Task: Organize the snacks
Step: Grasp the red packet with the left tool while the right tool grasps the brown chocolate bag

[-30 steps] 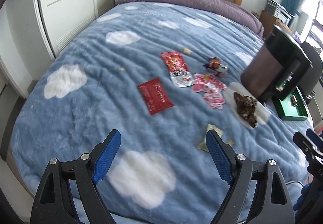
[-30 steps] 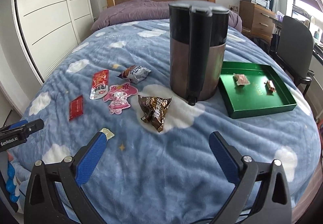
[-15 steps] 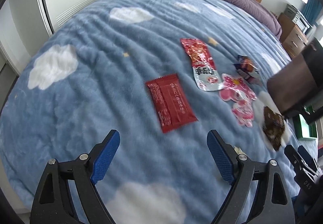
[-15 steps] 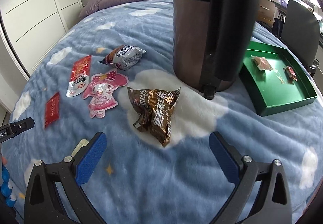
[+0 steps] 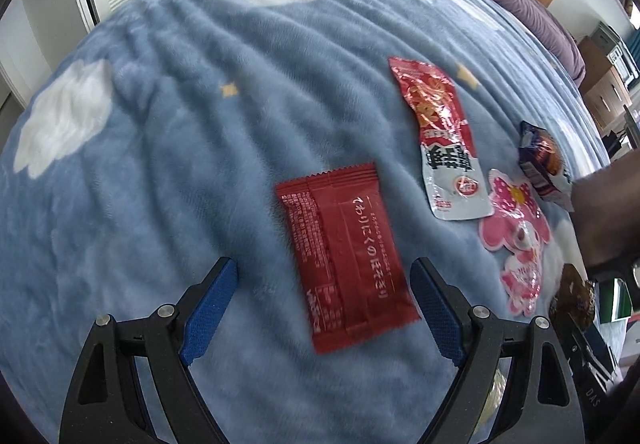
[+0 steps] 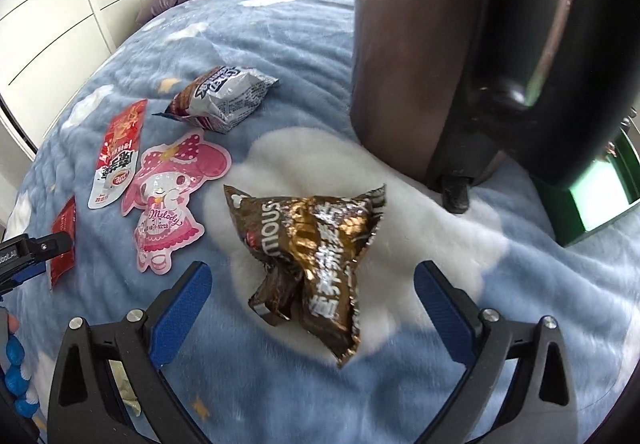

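Snacks lie on a blue cloud-print blanket [image 5: 160, 164]. My left gripper [image 5: 322, 298] is open, low over a flat dark red packet [image 5: 344, 260] that lies between its blue pads. My right gripper [image 6: 312, 302] is open around a crumpled brown-gold packet [image 6: 316, 256], just above it. A red-and-white pouch [image 5: 444, 136], a pink Melody packet [image 6: 172, 196] and a grey-brown snack bag [image 6: 224, 96] lie further out. The green tray [image 6: 596, 204] sits at the right, mostly hidden.
A tall brown and black appliance [image 6: 460, 44] stands close on the right, between the brown packet and the tray. A small pale wrapper [image 6: 120, 384] lies under my right gripper's left finger. White wardrobe doors [image 6: 60, 4] run along the left of the bed.
Both grippers have moved forward and down. The left has closed in on the dark red packet, the right on the brown-gold packet. Both stay open.
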### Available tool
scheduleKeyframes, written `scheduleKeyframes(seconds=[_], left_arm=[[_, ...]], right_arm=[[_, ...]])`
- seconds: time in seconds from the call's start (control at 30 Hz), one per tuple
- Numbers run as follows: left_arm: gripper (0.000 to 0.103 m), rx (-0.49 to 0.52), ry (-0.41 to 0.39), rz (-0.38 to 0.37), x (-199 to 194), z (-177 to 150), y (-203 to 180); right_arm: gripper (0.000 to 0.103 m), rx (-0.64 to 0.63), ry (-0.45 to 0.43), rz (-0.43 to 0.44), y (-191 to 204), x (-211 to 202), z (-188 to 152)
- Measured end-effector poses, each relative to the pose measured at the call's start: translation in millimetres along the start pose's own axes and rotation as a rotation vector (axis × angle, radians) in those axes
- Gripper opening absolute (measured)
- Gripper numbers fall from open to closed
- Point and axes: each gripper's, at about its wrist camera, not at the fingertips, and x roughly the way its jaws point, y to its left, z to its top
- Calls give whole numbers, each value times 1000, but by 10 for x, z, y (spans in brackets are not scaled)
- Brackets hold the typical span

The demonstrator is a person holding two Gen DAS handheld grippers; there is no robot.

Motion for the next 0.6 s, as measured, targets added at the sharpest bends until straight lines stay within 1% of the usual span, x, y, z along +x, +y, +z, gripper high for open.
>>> scheduleKeyframes(seconds=[0.17,0.3,0.37,0.4,0.43,0.47,0.5,0.57,0.6], left_arm=[[84,-7,10,13,89,32,9],[82,-17,9,21,126,70,5],[80,-25,11,24,138,77,3],[76,-27,10,29,153,96,-4],[74,-27,10,33,161,111,-12],[70,-30,10,38,171,122,-12],[68,-36,10,40,167,118,0],[65,-48,11,40,166,119,30],[60,-52,10,42,161,117,42]], right_arm=[[103,-16,0,0,59,76,3],[103,-15,18,15,66,128,1],[83,-22,20,18,66,135,-2],[78,-22,22,18,61,138,1],[66,-24,21,15,58,137,5],[57,-26,21,15,57,142,15],[57,-24,22,22,45,143,23],[50,-26,20,28,36,131,22],[48,-30,18,30,31,122,18]])
